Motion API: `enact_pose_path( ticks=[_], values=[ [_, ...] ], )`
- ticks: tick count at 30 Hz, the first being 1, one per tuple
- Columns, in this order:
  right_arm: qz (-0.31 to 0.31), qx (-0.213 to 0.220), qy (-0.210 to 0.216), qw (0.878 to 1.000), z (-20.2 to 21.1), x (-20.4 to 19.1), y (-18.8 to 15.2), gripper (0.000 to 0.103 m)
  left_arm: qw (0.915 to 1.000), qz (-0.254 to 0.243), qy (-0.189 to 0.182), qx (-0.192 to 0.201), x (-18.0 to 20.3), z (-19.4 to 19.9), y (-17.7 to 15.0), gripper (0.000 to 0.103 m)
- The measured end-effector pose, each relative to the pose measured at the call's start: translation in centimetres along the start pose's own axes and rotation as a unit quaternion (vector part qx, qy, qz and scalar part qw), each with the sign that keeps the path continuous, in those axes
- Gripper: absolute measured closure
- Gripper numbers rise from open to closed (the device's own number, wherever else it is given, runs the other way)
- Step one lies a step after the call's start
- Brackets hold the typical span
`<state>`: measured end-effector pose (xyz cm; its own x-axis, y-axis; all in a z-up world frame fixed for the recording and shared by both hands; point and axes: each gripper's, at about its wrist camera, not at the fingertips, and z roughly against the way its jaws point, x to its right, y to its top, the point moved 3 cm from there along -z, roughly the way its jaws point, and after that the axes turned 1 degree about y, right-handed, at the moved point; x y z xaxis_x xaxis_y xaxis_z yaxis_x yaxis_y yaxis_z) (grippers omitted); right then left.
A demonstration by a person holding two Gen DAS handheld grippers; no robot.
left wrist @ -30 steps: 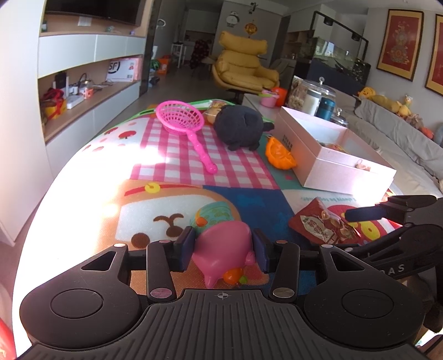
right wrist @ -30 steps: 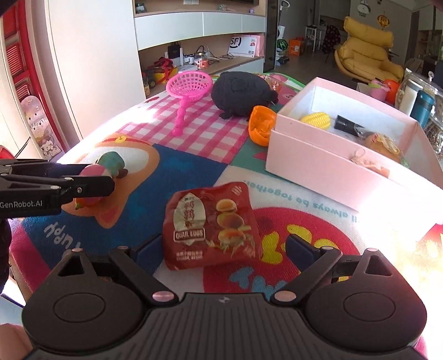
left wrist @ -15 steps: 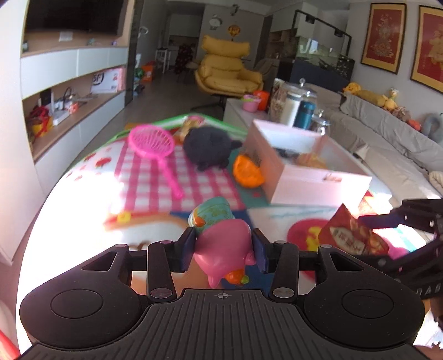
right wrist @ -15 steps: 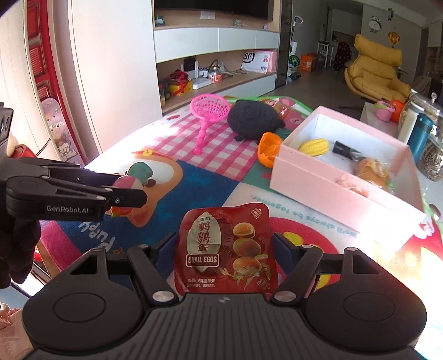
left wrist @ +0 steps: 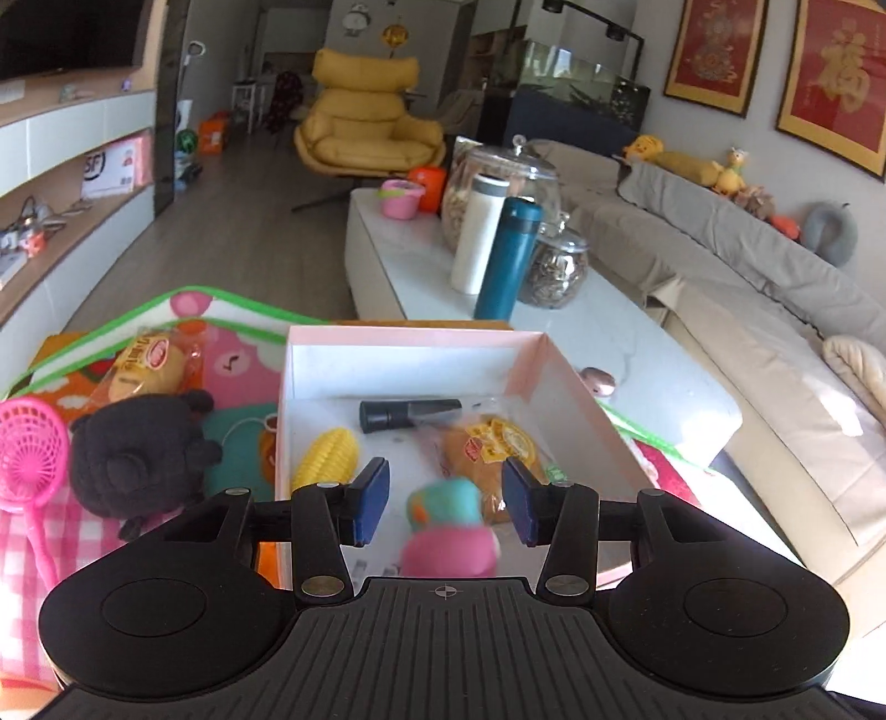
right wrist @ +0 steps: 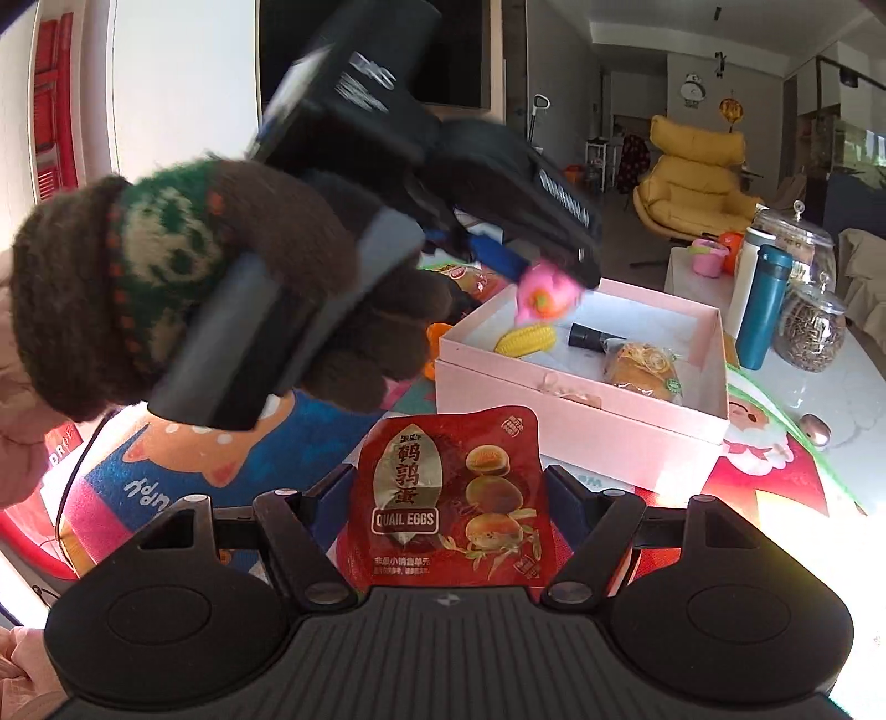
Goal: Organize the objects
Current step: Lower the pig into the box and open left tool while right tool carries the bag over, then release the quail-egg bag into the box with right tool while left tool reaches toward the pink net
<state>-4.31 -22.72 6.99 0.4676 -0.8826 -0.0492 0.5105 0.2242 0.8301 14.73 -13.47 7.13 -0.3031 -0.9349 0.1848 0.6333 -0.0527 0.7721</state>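
Falling blurred pink-and-teal toy [left wrist: 447,531] | left fingers [left wrist: 372,501] spread | right fingers [right wrist: 332,493] pinching red quail-egg packet [right wrist: 448,498]

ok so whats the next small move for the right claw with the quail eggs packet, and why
Probably carry the quail eggs packet, gripped in the right claw, forward over the pink box once the left claw clears. The left is above the box with the pink toy, and the packet is short of the near wall.

Place: you're working in a home living room.
Signs: yellow armchair [left wrist: 368,130], grey sofa [left wrist: 736,266], framed wall pictures [left wrist: 714,52], television [left wrist: 61,33].
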Motion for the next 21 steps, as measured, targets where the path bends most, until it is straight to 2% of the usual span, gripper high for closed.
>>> enact_pose_path(
  ticks=[3, 7, 9, 11, 15, 18, 21],
  values=[
    [-0.011, 0.0, -0.004, 1.0, -0.1, 1.1, 0.0, 0.03, 0.9993, 0.028, -0.012, 0.023, -1.3, 0.9, -0.3, 0.054],
    [-0.025, -0.001, -0.006, 1.0, -0.6, 2.0, 0.9, 0.03, 0.9943, 0.062, -0.008, 0.086, -4.6, 6.0, -2.0, 0.054],
    [-0.025, 0.014, -0.013, 1.0, -0.6, 2.3, 2.4, 0.03, 0.993, 0.069, 0.003, 0.096, -6.3, 8.2, -3.7, 0.054],
    [-0.02, 0.029, -0.035, 0.999, -0.9, 3.0, 4.5, 0.03, 0.9939, 0.069, 0.022, 0.083, -8.0, 10.1, -5.6, 0.054],
    [-0.02, 0.055, -0.107, 0.993, -4.0, 5.1, 10.0, 0.029, 0.9963, 0.068, 0.03, 0.044, -10.3, 11.8, -9.1, 0.054],
    [-0.018, 0.039, -0.133, 0.99, -7.3, 6.3, 12.3, 0.012, 0.9954, 0.082, 0.036, 0.034, -11.7, 12.4, -10.9, 0.054],
    [-0.029, 0.021, -0.128, 0.991, -8.7, 6.1, 12.4, 0.012, 0.9945, 0.088, 0.046, 0.032, -12.8, 12.5, -11.8, 0.054]
  ],
)
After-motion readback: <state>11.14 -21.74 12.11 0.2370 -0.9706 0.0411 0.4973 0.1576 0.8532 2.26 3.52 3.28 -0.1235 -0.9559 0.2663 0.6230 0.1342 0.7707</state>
